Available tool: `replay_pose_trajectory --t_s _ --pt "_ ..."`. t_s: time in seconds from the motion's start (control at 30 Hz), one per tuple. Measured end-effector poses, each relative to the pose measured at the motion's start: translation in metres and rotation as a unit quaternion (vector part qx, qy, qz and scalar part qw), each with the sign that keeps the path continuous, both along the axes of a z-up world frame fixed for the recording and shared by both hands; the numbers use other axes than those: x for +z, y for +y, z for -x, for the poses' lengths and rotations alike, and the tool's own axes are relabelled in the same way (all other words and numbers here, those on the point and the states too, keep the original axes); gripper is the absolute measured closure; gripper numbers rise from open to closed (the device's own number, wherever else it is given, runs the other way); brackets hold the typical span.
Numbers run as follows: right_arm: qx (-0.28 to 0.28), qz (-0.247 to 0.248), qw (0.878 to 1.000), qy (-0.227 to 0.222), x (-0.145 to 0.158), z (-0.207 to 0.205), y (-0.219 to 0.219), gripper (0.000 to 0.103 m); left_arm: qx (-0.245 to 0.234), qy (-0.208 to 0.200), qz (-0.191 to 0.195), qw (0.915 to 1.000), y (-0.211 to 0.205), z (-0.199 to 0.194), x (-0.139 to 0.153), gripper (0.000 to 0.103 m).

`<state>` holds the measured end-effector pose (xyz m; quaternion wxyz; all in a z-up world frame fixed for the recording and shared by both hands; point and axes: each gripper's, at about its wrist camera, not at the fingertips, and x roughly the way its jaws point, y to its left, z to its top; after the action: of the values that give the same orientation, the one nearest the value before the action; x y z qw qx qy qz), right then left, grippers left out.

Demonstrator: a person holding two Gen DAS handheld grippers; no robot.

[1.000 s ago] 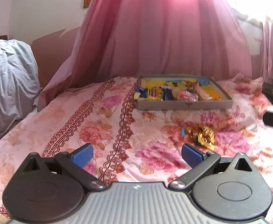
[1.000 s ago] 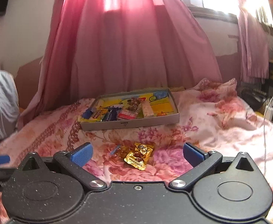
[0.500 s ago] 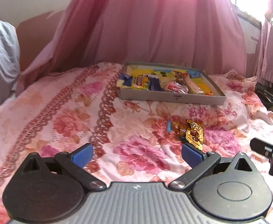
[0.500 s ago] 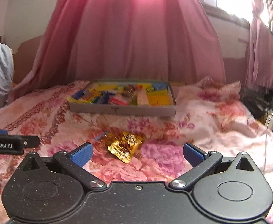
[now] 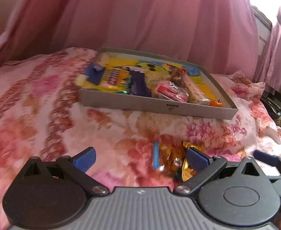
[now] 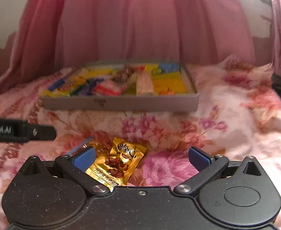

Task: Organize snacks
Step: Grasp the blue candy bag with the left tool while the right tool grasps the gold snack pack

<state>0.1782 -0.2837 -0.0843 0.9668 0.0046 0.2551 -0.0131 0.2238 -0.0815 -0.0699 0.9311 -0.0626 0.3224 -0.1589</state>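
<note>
Both my claws gape empty: right claw [image 6: 141, 156] low over the gold packet [image 6: 119, 162] lying on the bed [image 6: 226, 134] just before the tray [image 6: 121, 103]. Slippery foil; closing off-centre might squirt it away.

"Robot.AI" on left tongs [image 6: 19, 130].

Both grippers low over the floral bedspread [image 6: 226, 99], pointing toward the far end of it. Left gripper [image 5: 140, 158]: jaws spread wide, nothing between the blue pads [image 5: 84, 158], level, just above the bedspread. Right gripper [image 6: 140, 157]: jaws also spread wide, empty, same low height. They sit side by side, close: left one's finger shows at the left edge of the right wrist view, right one's at the right edge of the left wrist view.
</note>
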Motion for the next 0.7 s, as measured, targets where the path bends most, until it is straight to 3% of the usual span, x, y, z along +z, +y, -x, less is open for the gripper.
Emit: replay_pose_trajectory --t_s 0.2,0.43,0.6,0.7 --pt "0.02 -0.029 0.999 0.022 -0.021 -0.036 0.006 0.001 -0.056 0.024 0.009 0.9981 -0.015 -0.04 -0.018 0.0" --pt "-0.009 -0.07 0.996 0.054 -0.031 -0.052 -0.006 0.006 -0.088 0.058 0.022 0.9942 -0.02 -0.061 -0.029 0.0" --pt "-0.056 -0.031 0.993 0.102 -0.032 -0.054 -0.016 0.008 -0.068 0.074 0.037 0.9943 -0.014 -0.066 -0.033 0.0" --pt "-0.06 0.002 0.993 0.097 -0.031 -0.05 -0.018 0.008 -0.081 0.063 0.022 0.9945 -0.013 -0.065 -0.031 0.0"
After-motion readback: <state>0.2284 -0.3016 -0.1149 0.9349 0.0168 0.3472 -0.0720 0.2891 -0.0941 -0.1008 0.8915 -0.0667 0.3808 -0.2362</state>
